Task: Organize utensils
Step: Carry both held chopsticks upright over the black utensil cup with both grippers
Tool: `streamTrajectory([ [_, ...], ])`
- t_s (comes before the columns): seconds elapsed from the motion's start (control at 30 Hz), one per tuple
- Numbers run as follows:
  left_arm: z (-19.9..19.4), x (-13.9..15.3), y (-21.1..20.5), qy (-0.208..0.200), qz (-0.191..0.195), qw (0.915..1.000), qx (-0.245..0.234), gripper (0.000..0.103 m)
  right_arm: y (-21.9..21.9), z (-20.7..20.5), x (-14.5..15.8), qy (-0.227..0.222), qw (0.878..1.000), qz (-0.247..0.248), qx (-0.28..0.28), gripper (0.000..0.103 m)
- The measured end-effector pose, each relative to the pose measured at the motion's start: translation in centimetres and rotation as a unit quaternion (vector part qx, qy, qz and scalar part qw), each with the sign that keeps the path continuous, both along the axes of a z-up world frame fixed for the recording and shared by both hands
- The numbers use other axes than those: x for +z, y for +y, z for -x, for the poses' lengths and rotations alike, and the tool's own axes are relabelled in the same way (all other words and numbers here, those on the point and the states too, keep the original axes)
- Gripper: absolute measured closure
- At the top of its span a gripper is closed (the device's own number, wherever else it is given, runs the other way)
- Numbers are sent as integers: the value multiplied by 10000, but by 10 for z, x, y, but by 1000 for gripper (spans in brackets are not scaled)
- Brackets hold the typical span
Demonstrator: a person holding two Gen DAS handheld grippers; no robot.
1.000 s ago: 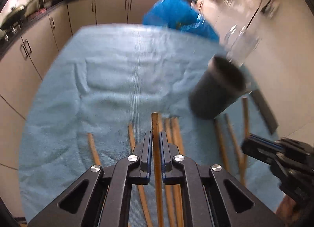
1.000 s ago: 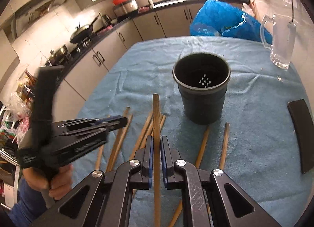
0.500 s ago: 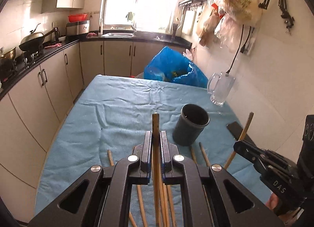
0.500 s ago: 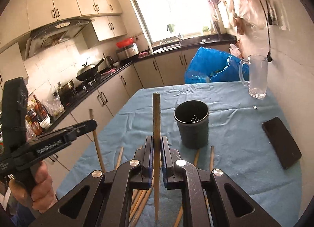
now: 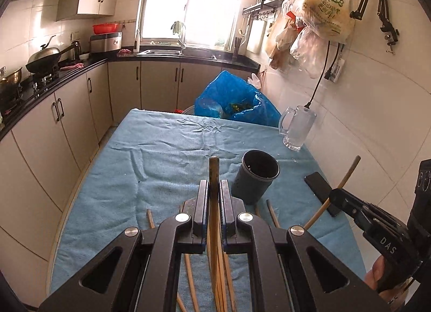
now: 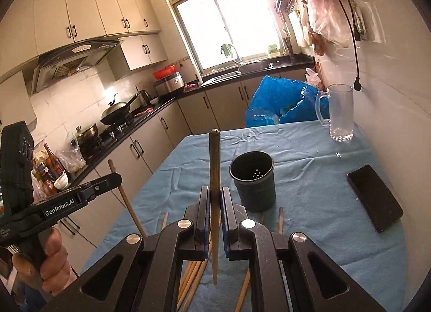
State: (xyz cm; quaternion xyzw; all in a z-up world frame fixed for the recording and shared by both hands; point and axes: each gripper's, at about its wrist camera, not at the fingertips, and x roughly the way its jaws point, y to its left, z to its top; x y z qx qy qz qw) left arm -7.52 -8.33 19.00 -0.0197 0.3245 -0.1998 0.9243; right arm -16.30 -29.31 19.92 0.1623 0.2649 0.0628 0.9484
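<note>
Gripping one chopstick (image 5: 214, 177) each, both tools above table (image 5: 167, 150).

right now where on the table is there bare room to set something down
The widest bare patch is the blue cloth left of and beyond the black holder, up to the far edge by the blue bag. A smaller patch lies between the holder, the glass mug and the phone. The near edge is crowded with loose chopsticks.

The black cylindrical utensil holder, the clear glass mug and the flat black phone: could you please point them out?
Black cylindrical utensil holder (image 6: 254, 192), right wrist view, outer wall.
Clear glass mug (image 6: 341, 112), right wrist view, body.
Flat black phone (image 6: 374, 197), right wrist view, screen.
</note>
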Motion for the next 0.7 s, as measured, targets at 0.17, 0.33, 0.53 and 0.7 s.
streamTrajectory([
  [0.17,-2,6,-1,-12,25,10000,-34,96,-4,2,3,-21,10000,-41,-71,95],
  [0.33,-6,14,-3,-55,70,10000,-44,96,-14,1,9,-42,9998,-107,-152,95],
  [0.53,-13,30,-12,-120,122,9998,-135,96,-28,-2,21,-93,9995,-163,-247,95],
  [0.7,-20,49,-21,-193,124,9995,-231,96,-38,-9,36,-118,9995,-129,-265,95],
])
